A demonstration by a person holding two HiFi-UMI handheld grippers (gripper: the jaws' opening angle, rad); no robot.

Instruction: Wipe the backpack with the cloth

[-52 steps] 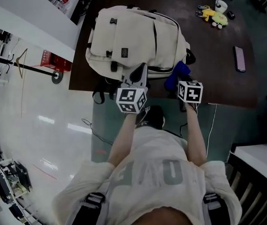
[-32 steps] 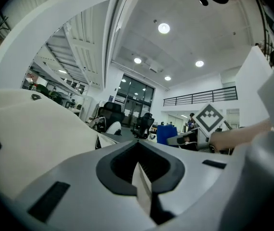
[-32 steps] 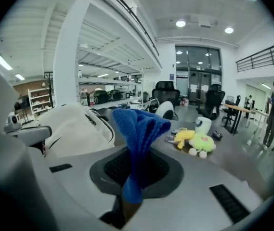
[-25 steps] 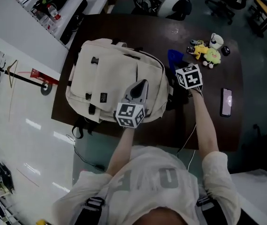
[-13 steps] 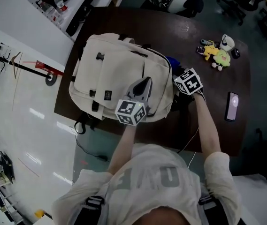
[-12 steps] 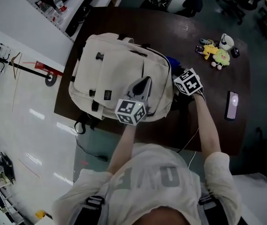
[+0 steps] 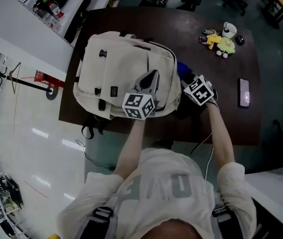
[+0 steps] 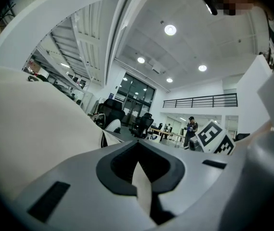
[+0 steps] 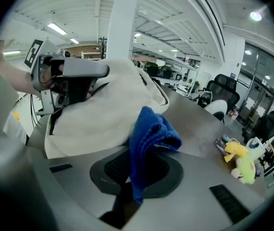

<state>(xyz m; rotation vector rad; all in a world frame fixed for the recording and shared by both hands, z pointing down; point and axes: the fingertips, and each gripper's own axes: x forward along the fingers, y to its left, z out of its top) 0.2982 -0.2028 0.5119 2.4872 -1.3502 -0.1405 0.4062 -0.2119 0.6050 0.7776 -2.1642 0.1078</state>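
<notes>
Right, nearest me, my left gripper point(image 8: 137, 153) has its fingers pressed together on a thin fold of the cream fabric backpack point(image 7: 121, 66), on the near right part of its front face. My right gripper point(image 9: 136, 177) has its fingers pinching the blue knitted cloth point(image 9: 150, 129). The cloth bunches up above the fingers and rests against the backpack's right side, by the dark zip edge. The backpack lies flat on the dark brown counter point(image 7: 201, 54) with its front pockets up, and a black strap loop point(image 7: 88, 130) hangs over the near edge at the left. Farther along the counter, a dark phone point(image 7: 243, 92) lies flat near the right edge, well apart from the backpack. A yellow plush toy point(image 7: 220, 43) lies toward the far right corner, with a small white object just beside it.
</notes>
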